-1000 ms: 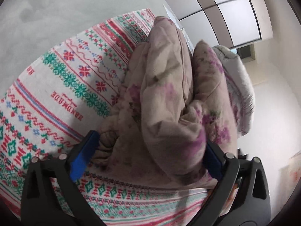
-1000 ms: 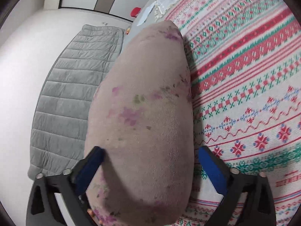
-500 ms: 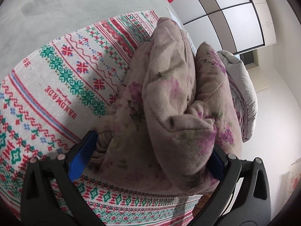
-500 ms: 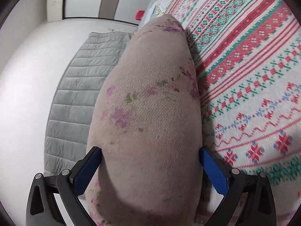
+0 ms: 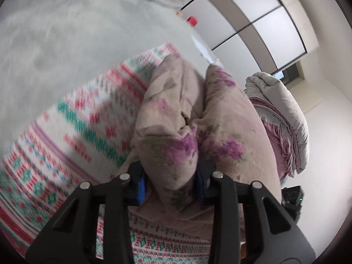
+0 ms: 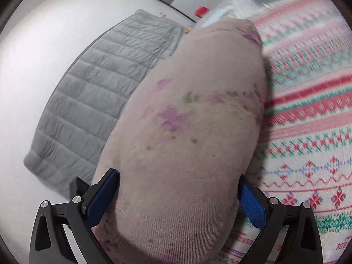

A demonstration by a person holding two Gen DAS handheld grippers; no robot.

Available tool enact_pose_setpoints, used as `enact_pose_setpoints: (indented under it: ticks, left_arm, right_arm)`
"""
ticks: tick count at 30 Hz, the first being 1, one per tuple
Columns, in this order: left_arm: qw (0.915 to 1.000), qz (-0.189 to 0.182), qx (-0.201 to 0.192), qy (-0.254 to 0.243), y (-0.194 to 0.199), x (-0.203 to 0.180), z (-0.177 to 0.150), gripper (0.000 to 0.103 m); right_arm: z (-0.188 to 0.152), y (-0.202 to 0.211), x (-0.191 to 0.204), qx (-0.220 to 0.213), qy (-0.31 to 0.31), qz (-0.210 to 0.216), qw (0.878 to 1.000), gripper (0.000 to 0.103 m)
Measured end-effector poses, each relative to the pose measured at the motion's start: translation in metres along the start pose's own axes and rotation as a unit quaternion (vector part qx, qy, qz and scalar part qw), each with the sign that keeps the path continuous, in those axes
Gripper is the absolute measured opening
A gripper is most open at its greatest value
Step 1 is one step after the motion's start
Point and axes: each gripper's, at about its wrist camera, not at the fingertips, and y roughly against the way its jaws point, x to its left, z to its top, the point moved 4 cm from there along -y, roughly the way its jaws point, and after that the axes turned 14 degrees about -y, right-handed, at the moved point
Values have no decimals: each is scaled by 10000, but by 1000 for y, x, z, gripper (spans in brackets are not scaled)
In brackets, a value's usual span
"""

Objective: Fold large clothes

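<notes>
A bulky beige garment with purple flower print (image 5: pixel 176 118) lies folded in thick rolls on a patterned red, green and white cloth (image 5: pixel 72 136). My left gripper (image 5: pixel 170 183) is shut on one thick fold of it, the blue pads squeezing the fabric. In the right wrist view the same garment (image 6: pixel 189 132) bulges between my right gripper's (image 6: pixel 176 198) wide-open jaws; the blue pads (image 6: pixel 102 195) sit against its sides without squeezing.
A grey quilted blanket (image 6: pixel 92 101) lies on the floor to the left. A grey and pink bedding pile (image 5: pixel 283 118) sits behind the garment. A red object (image 5: pixel 191 19) and wardrobe doors (image 5: pixel 270 24) stand at the back. Grey bed surface (image 5: pixel 55 44) stretches left.
My left gripper has closed from wide open onto a fold of the garment and the view has tilted up. My right gripper stays open around the garment's bulge.
</notes>
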Motion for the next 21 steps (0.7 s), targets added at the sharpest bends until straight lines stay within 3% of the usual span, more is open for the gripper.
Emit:
enact_pose_setpoints:
  ticks: [7, 9, 11, 16, 17, 19, 21]
  left_arm:
    - [9959, 237, -700, -520, 37, 8, 67, 28]
    - [9915, 233, -995, -809, 56, 9, 93, 26]
    - [9827, 514, -1260, -1256, 76, 14, 130, 26]
    - [9768, 730, -1453, -1395, 93, 66, 198, 27]
    - [9739, 948, -1414, -1504, 89, 86, 207, 28]
    - [9802, 1303, -972, -1134, 66, 130, 214, 32]
    - [9849, 1694, -198, -290, 28, 194, 204, 36]
  right_arm:
    - [-11, -33, 64, 90, 725, 290, 9969, 101]
    - [-10, -58, 94, 128, 927, 548, 9941, 101]
    - [-8, -81, 121, 133, 1149, 791, 9901, 101]
    - [11, -154, 185, -76, 1241, 1536, 9803, 100]
    - [12, -174, 190, -39, 1254, 1610, 9789, 100]
    - [12, -221, 180, 262, 960, 1412, 9850, 100]
    - [7, -272, 144, 674, 428, 581, 9951, 96]
